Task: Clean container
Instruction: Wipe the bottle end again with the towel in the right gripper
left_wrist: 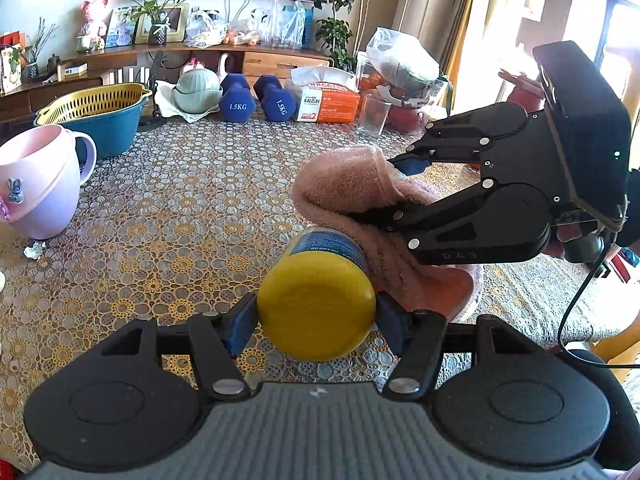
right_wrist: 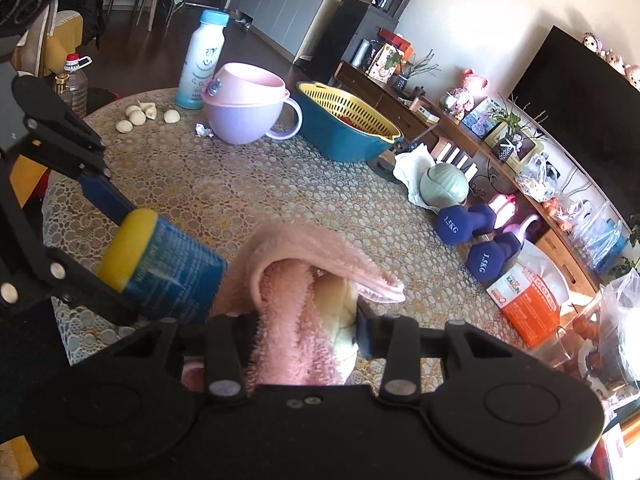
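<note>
Container (left_wrist: 320,280) (yellow lid) clamped in left gripper (left_wrist: 316,320), right gripper (right_wrist: 304,332) pinching pink towel (right_wrist: 296,280) against it

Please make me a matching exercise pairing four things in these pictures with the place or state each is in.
Things:
1. yellow-capped container
2. pink towel
3. yellow strainer
4. dumbbells

Places or states:
A. nested in the blue basin
B. clamped at its cap by the left gripper
C. lying side by side near the orange box
D. pinched by the right gripper, draped against the container's far end

Pairs: 1-B, 2-D, 3-A, 4-C
</note>
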Demonstrator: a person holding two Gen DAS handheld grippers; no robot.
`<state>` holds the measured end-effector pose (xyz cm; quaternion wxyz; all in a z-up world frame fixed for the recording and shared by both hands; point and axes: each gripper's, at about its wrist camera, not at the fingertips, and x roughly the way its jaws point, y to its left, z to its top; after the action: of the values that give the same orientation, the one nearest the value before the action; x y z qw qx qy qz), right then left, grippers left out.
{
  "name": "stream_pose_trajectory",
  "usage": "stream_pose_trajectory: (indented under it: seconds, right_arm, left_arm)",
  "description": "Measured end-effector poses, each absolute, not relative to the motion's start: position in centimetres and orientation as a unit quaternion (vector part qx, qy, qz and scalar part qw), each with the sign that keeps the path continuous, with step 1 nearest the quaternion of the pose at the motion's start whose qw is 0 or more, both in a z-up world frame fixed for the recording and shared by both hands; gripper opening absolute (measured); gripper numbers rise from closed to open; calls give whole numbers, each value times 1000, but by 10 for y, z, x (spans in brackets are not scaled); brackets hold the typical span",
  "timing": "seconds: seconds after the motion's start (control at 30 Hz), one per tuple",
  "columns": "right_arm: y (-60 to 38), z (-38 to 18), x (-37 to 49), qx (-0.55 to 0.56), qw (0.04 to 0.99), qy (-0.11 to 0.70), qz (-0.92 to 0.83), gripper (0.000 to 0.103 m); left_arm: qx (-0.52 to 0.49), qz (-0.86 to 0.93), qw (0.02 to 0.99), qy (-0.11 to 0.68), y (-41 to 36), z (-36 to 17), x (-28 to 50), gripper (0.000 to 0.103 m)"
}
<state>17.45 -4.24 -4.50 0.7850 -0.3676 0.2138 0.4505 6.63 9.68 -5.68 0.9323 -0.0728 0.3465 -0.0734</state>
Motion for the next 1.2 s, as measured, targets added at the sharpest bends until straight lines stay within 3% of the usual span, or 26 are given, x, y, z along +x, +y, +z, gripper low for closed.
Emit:
stream_pose_trajectory:
  seconds: [0.27,0.67,1.2]
  right_arm:
    - [-52,-56,180,-381,789,232,421,39]
    - [-59,21,137,-328,777,159,512,40]
    - [-44,-8,150,-351,763,185,510,40]
  left_arm:
    - [-66,-73,933,346,95,-58,67,63]
    - [-56,-68,934,347,91,-56,67,63]
    - [-26,-71,936,343,84,-47,75,63]
